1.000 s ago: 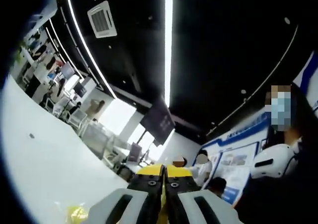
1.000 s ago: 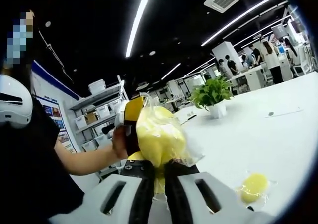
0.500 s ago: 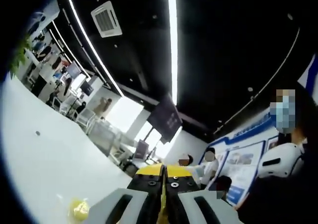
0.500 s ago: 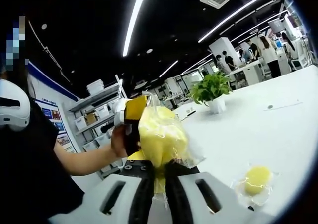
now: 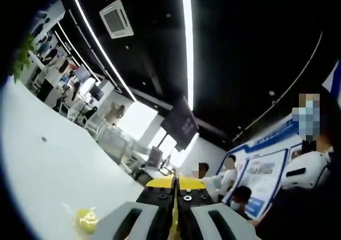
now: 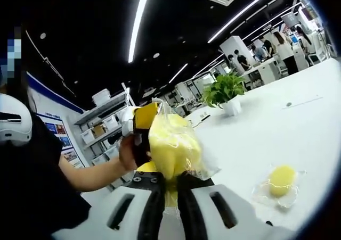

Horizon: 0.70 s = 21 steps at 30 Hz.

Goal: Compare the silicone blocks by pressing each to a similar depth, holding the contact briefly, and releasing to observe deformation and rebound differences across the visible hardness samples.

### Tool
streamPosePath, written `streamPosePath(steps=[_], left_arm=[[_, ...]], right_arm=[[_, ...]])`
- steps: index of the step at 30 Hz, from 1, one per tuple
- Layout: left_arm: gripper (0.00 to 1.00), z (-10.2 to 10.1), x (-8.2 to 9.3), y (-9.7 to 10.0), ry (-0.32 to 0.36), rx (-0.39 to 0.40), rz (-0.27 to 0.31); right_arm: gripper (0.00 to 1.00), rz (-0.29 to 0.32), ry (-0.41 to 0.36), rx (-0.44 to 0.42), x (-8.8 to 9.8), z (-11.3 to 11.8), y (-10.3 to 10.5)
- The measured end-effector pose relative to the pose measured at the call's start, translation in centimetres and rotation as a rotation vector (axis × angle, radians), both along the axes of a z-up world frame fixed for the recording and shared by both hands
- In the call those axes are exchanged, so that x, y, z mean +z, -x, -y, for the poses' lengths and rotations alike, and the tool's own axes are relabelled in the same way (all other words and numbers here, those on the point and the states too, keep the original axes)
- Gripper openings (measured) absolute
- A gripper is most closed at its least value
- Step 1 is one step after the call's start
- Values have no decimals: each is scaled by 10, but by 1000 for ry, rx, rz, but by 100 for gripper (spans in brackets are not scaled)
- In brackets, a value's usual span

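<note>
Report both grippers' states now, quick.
Left gripper: shut, something thin and yellow between its jaws.
Right gripper: shut on the bagged yellow block.

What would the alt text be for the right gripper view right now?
The right gripper is shut on a bagged yellow silicone block, the left gripper at its far side. A second bagged yellow block lies on the white table.

Left gripper view: tilted upward along own jaws toward ceiling, white table (image 5: pixel 42 171) low at left. Right gripper view: close behind bagged yellow block (image 6: pixel 173 147), facing across table (image 6: pixel 298 123). Shared: table, small yellow block (image 5: pixel 85 218) (image 6: pixel 281 177).
</note>
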<state>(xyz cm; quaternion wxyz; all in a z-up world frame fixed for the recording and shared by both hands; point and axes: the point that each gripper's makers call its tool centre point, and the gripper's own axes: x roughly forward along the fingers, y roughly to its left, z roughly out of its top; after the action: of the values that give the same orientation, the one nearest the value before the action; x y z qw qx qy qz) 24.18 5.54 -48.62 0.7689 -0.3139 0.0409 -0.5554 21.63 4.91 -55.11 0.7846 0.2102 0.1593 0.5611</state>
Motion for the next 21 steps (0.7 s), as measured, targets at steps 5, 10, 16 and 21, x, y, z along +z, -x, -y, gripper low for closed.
streamPosePath(steps=[5, 10, 16, 21], left_arm=[[0, 1, -1, 2, -15, 15, 20], [0, 2, -1, 1, -23, 19, 26], [0, 4, -2, -1, -26, 27, 44], [0, 3, -4, -5, -35, 32, 53]], right_arm=[[3, -1, -2, -7, -4, 1, 1], [3, -7, -7, -10, -4, 1, 1], [3, -29, -16, -7, -5, 2, 0], [3, -36, -13, -5, -6, 4, -2]])
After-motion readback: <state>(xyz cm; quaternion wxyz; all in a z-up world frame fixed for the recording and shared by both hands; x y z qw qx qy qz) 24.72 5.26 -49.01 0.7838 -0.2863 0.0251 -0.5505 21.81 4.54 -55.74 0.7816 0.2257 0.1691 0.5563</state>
